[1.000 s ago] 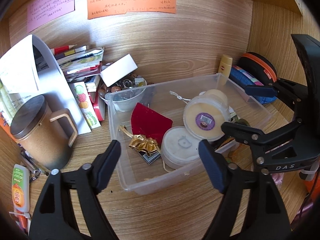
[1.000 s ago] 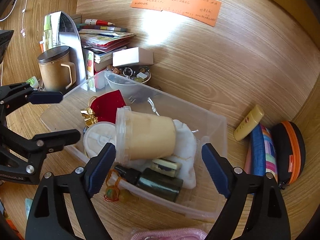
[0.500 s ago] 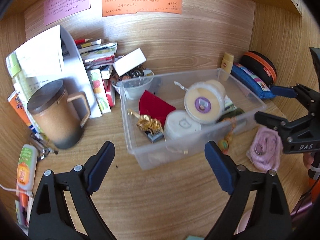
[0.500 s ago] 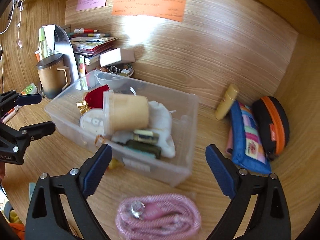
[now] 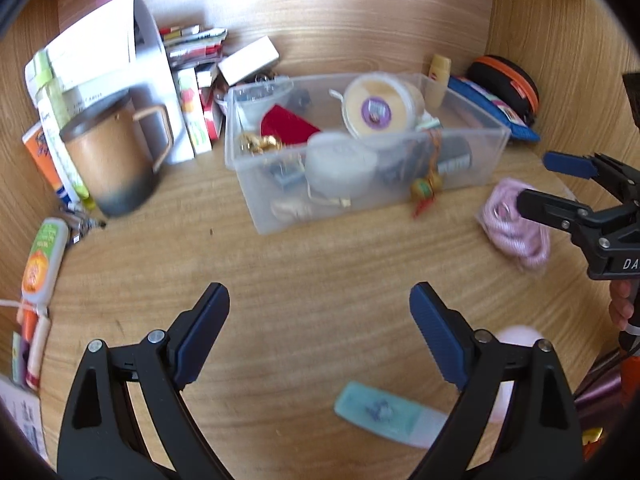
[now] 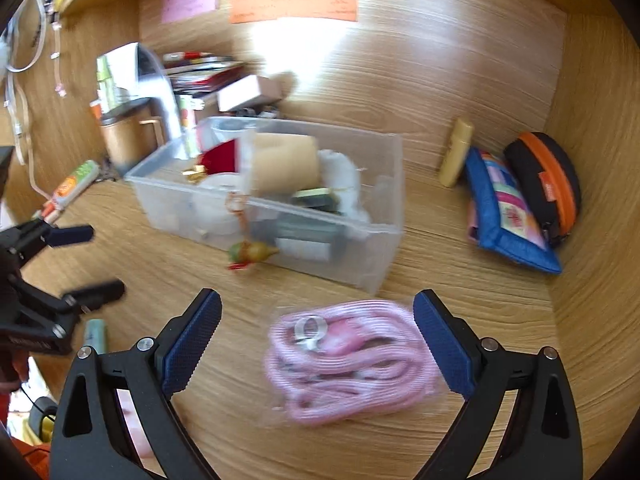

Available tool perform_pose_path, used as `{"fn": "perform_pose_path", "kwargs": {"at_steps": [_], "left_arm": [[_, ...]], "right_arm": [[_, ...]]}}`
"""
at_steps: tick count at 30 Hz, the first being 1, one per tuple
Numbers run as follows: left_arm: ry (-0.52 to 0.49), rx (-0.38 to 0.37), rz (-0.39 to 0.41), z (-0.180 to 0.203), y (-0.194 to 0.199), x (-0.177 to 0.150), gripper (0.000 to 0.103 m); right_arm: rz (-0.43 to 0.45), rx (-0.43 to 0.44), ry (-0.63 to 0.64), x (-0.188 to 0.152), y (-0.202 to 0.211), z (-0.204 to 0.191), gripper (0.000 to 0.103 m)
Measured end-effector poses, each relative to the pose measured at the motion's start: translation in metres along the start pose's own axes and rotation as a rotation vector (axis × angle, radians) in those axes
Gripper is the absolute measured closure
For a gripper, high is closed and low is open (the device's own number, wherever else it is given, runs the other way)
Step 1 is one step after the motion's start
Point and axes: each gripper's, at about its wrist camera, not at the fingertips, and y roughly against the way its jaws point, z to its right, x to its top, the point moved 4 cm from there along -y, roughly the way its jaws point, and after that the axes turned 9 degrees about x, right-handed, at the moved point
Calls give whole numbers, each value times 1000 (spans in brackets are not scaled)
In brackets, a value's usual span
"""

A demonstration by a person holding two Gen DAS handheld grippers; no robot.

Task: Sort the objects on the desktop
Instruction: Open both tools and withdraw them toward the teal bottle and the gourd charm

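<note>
1. While both tongs stand wide and carry nothing, we read the left wrist view first: left gripper (image 5: 320, 320) hangs over bare desk (image 5: 280, 264), jaws spread full, nothing between the pads.
2. Same view: clear bin (image 5: 360, 148) sits at the back, already loaded with a tub (image 5: 378, 110), red pouch (image 5: 286, 124) and small bits. A gourd charm (image 5: 424, 192) hangs over its front wall. Mug (image 5: 114, 160) stands left of the bin, apart from it.
3. Same view: pale-blue tube (image 5: 384, 412) lies on the desk just below the left jaws, loose. We judge it the natural left-side pick.
4. Right wrist view: right gripper (image 6: 316, 336) also fully spread and empty. Pink cord bundle (image 6: 348, 360) lies on the desk between its fingers, pads not touching it. Frame is blurred, so exact clearance is unclear.
5. Same view: bin is just beyond the cord; blue pouch (image 6: 504, 208), orange-rimmed case (image 6: 548, 180) and yellow tube (image 6: 456, 152) sit right of it by the wall.
6. Step in hand, our judgement: grab the cord, drop it in the bin.
7. Doing it well: centre on the thick middle of the coil, come down until the pads straddle all loops, then close. Soft bundle, so stray loops may slip out; lift slowly, clear the bin wall and avoid the charm.
</note>
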Motion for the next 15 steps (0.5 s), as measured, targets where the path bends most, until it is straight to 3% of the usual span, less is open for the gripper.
{"fn": "perform_pose_path", "kwargs": {"at_steps": [7, 12, 15], "left_arm": [[10, -2, -64, 2, 1, -29, 11], [25, -25, -92, 9, 6, -49, 11], [-8, 3, -77, 17, 11, -57, 11]], "right_arm": [[-37, 74, -32, 5, -26, -22, 7], [-27, 65, -1, 8, -26, -31, 7], [-29, 54, 11, 8, -27, -32, 7]]}}
